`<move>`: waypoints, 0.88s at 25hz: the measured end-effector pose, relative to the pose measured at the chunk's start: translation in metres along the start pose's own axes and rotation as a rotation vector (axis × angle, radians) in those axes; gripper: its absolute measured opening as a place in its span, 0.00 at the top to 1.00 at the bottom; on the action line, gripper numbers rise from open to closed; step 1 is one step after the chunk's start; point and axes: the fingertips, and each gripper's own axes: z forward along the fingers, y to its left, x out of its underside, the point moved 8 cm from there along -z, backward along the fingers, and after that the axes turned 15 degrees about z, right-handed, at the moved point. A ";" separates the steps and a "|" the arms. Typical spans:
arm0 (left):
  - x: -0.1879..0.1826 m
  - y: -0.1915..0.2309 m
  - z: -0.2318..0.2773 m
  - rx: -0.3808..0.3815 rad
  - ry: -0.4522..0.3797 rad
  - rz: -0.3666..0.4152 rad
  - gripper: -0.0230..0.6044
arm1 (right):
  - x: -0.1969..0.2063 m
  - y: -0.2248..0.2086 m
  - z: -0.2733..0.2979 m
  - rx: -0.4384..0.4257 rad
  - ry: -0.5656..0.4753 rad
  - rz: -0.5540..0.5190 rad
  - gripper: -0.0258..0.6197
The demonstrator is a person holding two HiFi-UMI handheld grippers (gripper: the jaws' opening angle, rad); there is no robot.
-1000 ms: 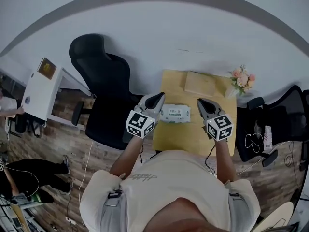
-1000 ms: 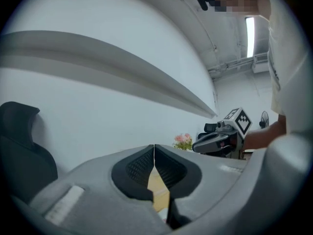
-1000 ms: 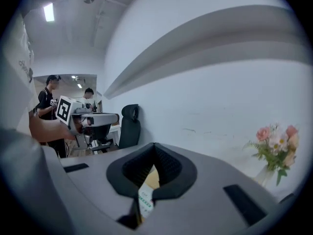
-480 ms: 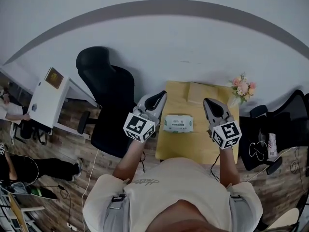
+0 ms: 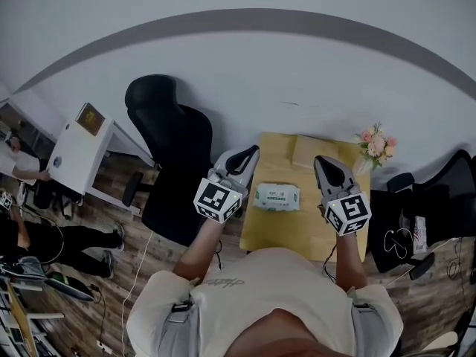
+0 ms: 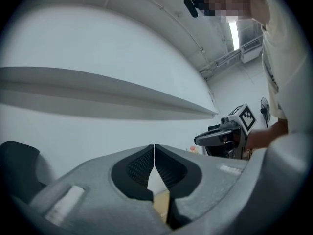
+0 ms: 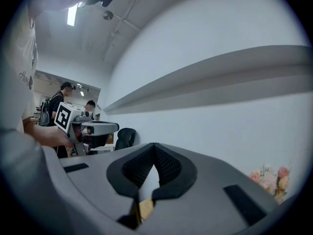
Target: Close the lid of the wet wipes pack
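A white wet wipes pack (image 5: 277, 197) with a green label lies flat on the small yellow table (image 5: 286, 233), between my two grippers. Whether its lid is up cannot be made out from the head view. My left gripper (image 5: 248, 155) is held raised to the left of the pack, its jaws shut with nothing in them (image 6: 154, 147). My right gripper (image 5: 325, 162) hangs to the right of the pack, also shut and empty (image 7: 154, 146). Both gripper views look over the table at the white wall; the pack is hidden in them.
A tan box (image 5: 314, 151) lies at the table's back, and a pink flower bunch (image 5: 375, 144) stands at its back right corner. One black office chair (image 5: 172, 155) stands left of the table, another (image 5: 428, 207) to the right. A white desk (image 5: 80, 147) is far left.
The head view has shifted, so the table and pack sit slightly lower and further right in frame. Both grippers keep their places beside the pack, still shut.
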 end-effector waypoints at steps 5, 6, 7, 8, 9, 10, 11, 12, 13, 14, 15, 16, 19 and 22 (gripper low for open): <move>0.019 -0.001 0.001 -0.010 0.047 -0.022 0.93 | 0.003 0.000 0.001 0.001 0.018 0.002 0.96; 0.023 -0.001 0.001 -0.011 0.055 -0.027 0.93 | 0.005 -0.001 0.002 -0.001 0.022 0.004 0.96; 0.025 -0.002 0.000 -0.012 0.061 -0.033 0.93 | 0.006 -0.001 0.002 -0.002 0.025 0.007 0.96; 0.027 -0.003 -0.001 -0.013 0.065 -0.038 0.93 | 0.008 -0.001 0.002 -0.003 0.029 0.011 0.96; 0.029 -0.004 -0.003 -0.015 0.068 -0.043 0.93 | 0.010 -0.001 0.002 -0.003 0.032 0.014 0.96; 0.030 -0.004 -0.005 -0.016 0.070 -0.048 0.93 | 0.012 -0.001 0.003 -0.003 0.036 0.018 0.96; 0.032 -0.004 -0.006 -0.016 0.074 -0.052 0.93 | 0.014 -0.001 0.003 -0.003 0.040 0.023 0.96; 0.034 -0.004 -0.007 -0.017 0.078 -0.056 0.93 | 0.015 -0.001 0.004 -0.002 0.044 0.026 0.96; 0.036 -0.003 -0.008 -0.017 0.082 -0.059 0.93 | 0.017 -0.001 0.005 -0.001 0.048 0.029 0.96; 0.038 -0.001 -0.009 -0.018 0.086 -0.062 0.93 | 0.018 -0.001 0.006 0.000 0.052 0.030 0.96; 0.039 0.000 -0.009 -0.020 0.089 -0.067 0.93 | 0.018 0.000 0.007 0.000 0.056 0.030 0.96; 0.041 0.001 -0.010 -0.023 0.089 -0.073 0.93 | 0.019 0.000 0.007 0.000 0.061 0.030 0.96; 0.047 0.001 -0.008 -0.032 0.087 -0.097 0.93 | 0.021 0.001 0.007 0.005 0.080 0.024 0.96; 0.060 -0.002 -0.006 -0.025 0.093 -0.132 0.93 | 0.024 0.000 0.009 0.017 0.105 0.016 0.96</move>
